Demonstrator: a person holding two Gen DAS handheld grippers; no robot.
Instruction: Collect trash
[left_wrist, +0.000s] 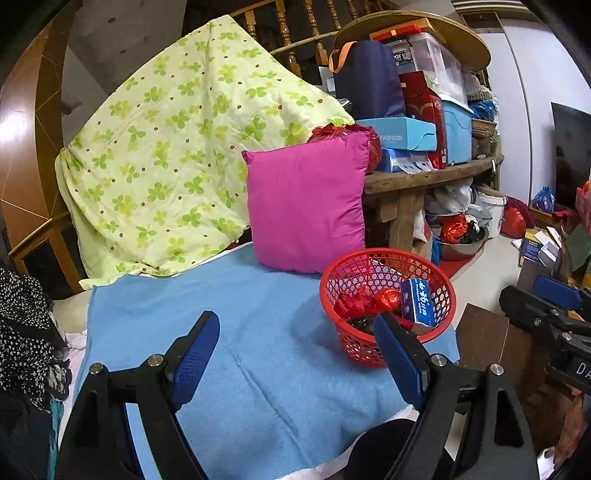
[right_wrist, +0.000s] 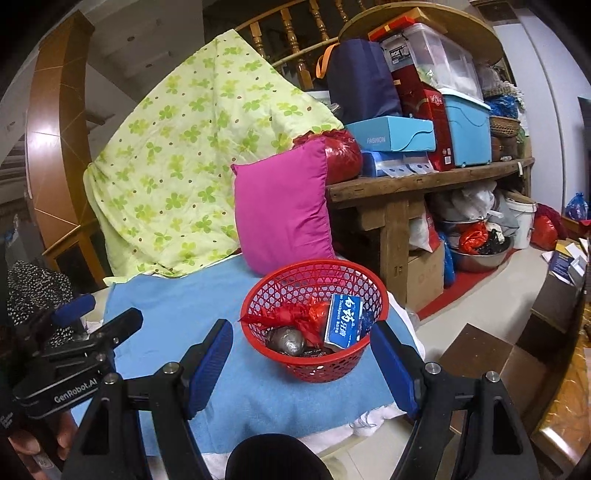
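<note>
A red mesh basket (left_wrist: 439, 291) (right_wrist: 284, 280) stands on a blue blanket (left_wrist: 229, 332) (right_wrist: 166, 306). Inside lie a blue toothpaste box (left_wrist: 419, 304) (right_wrist: 343, 321), crumpled red wrappers (left_wrist: 360, 301) (right_wrist: 291, 317) and a silver foil ball (right_wrist: 286, 341). My left gripper (left_wrist: 297, 350) is open over the blanket, left of the basket, nothing between its fingers. My right gripper (right_wrist: 301, 354) is open too, its fingers standing either side of the basket's near rim without touching it. Each gripper shows at the edge of the other's view: the right gripper (left_wrist: 546, 306), the left gripper (right_wrist: 81, 325).
A pink cushion (left_wrist: 306, 199) (right_wrist: 280, 206) leans behind the basket beside a green clover quilt (left_wrist: 177, 147) (right_wrist: 192, 155). A wooden bench (left_wrist: 424, 177) (right_wrist: 424, 181) piled with boxes stands to the right, bowls and bags beneath it. Dark spotted cloth (left_wrist: 22, 325) lies left.
</note>
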